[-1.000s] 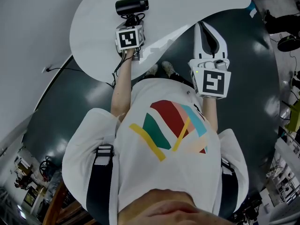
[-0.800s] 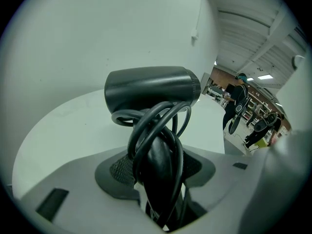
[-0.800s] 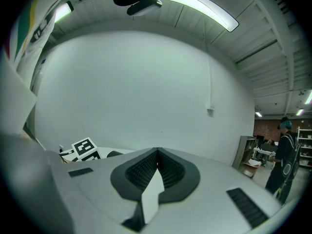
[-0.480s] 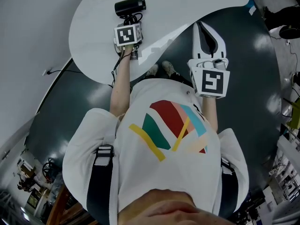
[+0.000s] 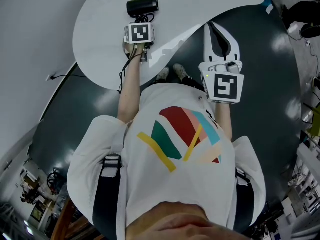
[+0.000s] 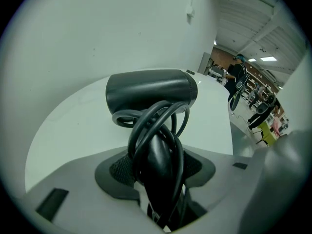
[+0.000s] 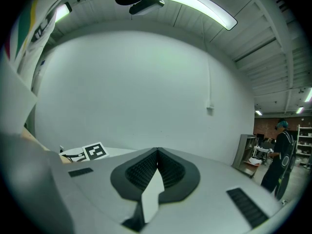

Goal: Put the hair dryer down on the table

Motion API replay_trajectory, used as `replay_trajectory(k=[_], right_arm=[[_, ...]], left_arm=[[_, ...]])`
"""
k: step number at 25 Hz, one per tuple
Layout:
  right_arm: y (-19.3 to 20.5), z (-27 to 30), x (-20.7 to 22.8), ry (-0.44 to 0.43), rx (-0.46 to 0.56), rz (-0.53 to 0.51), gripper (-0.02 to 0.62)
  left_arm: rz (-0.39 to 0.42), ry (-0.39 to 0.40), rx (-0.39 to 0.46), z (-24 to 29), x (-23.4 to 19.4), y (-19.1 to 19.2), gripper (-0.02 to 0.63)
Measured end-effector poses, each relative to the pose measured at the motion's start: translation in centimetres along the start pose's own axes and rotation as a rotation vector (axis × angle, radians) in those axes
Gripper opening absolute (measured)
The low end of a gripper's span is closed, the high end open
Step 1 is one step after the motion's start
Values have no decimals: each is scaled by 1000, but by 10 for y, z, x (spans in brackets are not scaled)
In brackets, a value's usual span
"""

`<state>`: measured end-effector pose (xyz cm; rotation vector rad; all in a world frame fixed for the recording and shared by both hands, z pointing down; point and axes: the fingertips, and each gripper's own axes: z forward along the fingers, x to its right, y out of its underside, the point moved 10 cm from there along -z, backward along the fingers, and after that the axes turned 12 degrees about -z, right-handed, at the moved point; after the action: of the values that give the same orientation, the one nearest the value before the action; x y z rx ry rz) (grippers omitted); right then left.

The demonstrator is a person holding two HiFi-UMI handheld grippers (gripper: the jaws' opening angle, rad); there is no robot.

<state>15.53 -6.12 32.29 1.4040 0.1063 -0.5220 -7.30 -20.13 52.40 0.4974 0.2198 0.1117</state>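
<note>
The black hair dryer point(image 5: 142, 6) is over the white round table point(image 5: 100, 39), its barrel lying crosswise. My left gripper point(image 5: 141, 19) is shut on its handle just below the barrel. In the left gripper view the barrel point(image 6: 151, 91) sits ahead of the jaws, and the handle point(image 6: 158, 155), wrapped in loops of its black cord, is pinched between the pads. Whether the dryer touches the tabletop I cannot tell. My right gripper point(image 5: 214, 26) hangs over the dark floor to the right of the table, its jaws closed tip to tip with nothing in them point(image 7: 157, 155).
The table's curved near edge point(image 5: 165, 49) runs between the two grippers. A thin cable point(image 5: 122, 73) trails beside my left forearm. My shoes point(image 5: 170, 74) stand on the dark floor point(image 5: 270, 84). A person point(image 6: 239, 79) stands far off in the background.
My left gripper has carried the hair dryer a little farther over the table and slightly right. The right gripper has stayed almost still.
</note>
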Motion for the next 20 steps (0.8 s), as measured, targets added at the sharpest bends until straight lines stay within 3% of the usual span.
replay_trajectory(k=[9, 20], right_arm=[[6, 0, 7, -5, -4, 21, 9], [8, 1, 10, -18, 20, 20, 9]], left_arm=[[92, -52, -101, 14, 15, -7, 226], [134, -92, -183, 24, 16, -11, 227]])
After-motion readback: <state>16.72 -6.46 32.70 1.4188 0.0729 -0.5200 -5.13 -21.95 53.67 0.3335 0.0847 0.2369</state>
